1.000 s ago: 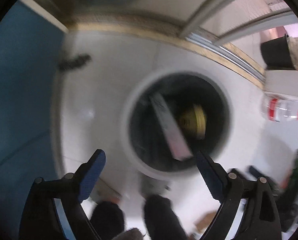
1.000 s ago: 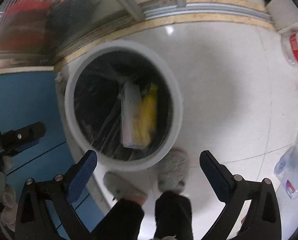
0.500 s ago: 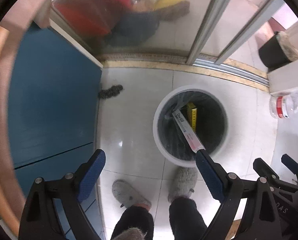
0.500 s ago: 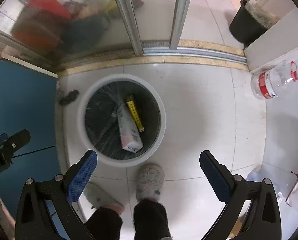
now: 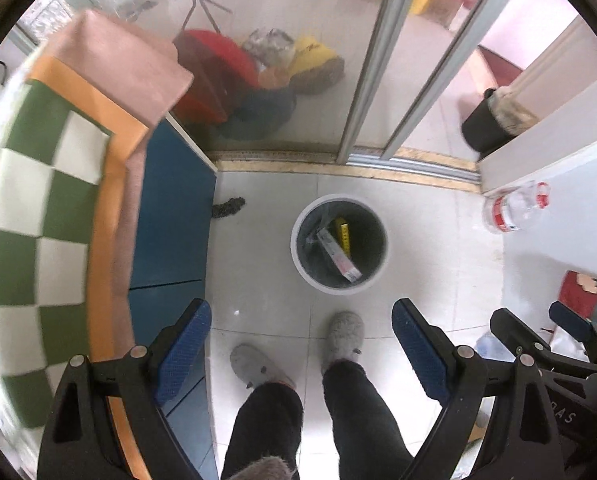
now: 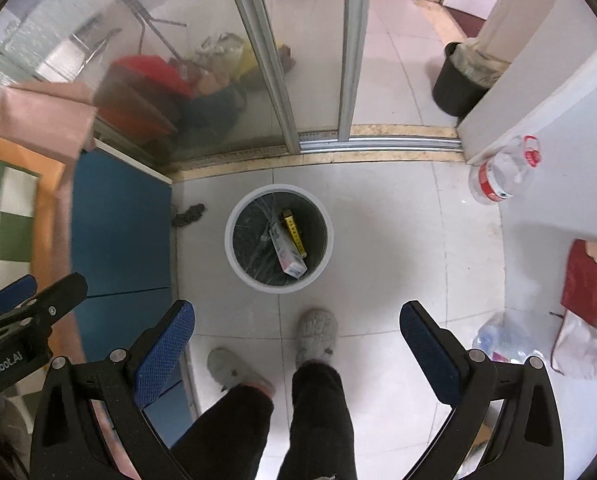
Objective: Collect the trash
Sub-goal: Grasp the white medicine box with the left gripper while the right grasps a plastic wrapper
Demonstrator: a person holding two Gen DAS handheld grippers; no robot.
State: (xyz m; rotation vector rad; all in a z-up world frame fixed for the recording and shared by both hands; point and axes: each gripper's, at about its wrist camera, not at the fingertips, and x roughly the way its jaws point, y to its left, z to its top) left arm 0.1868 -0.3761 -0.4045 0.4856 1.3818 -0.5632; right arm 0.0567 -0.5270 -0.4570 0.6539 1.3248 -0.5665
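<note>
A round white bin with a dark liner stands on the tiled floor far below both grippers. Inside it lie a white carton and a yellow box. My left gripper is open and holds nothing, high above the floor. My right gripper is open and empty too, at about the same height. Each gripper shows at the edge of the other's view.
A person's legs and grey slippers stand just in front of the bin. A blue cabinet with a checked cloth is at left. A big water bottle lies right; a black bin stands beyond the glass door.
Both grippers have risen well away from the bin, which now looks much smaller. The table edge with the checked cloth has come into view at left.
</note>
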